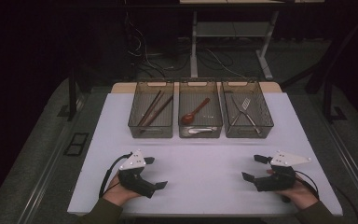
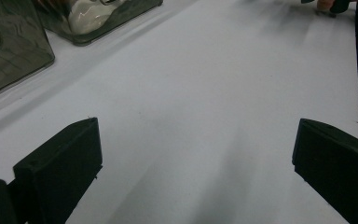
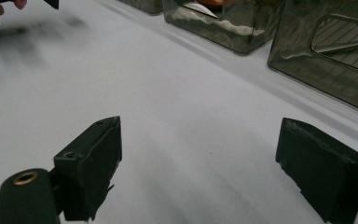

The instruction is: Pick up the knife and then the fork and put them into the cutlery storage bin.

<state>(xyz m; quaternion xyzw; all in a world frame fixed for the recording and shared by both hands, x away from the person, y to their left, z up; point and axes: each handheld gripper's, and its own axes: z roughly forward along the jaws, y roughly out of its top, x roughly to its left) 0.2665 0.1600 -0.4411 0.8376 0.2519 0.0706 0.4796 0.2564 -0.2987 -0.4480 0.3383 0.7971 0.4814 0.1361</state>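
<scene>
White surface near me lies bare; chopsticks, spoons and forks sit in 3 far bins. My left tool and right tool rest spread, holding nothing; sorting looks finished.

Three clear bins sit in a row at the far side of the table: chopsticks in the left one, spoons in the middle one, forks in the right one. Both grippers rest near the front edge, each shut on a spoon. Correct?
Not quite. Both the left gripper and the right gripper are open and hold nothing; the high view and each gripper view show bare table between the jaws. The rest stands.
</scene>
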